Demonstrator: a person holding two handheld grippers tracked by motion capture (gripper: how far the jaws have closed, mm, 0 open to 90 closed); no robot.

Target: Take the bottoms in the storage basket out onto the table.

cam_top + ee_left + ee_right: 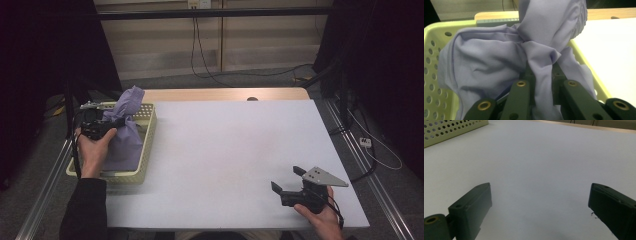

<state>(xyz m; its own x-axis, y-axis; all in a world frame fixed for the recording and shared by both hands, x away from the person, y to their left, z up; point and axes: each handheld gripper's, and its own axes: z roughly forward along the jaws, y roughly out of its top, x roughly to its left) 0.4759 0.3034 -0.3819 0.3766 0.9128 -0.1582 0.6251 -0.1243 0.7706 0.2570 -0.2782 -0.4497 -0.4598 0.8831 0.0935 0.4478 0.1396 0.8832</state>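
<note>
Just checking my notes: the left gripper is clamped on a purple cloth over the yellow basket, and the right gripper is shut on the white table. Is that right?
Not quite. The right gripper is open, its jaws spread wide with nothing between them, as the right gripper view shows. The rest holds: the left gripper is clamped on the purple cloth over the yellow basket, and the right one sits at the white table.

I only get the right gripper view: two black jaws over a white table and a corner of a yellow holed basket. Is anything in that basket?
Observer: Yes, a purple cloth lies in the basket, bunched and rising above its rim.
Operator: What is the other hand doing?
Observer: The left gripper is shut on a fold of that cloth.
Operator: Where does the basket sit?
Observer: At the table's left edge, far from the right gripper.
</note>
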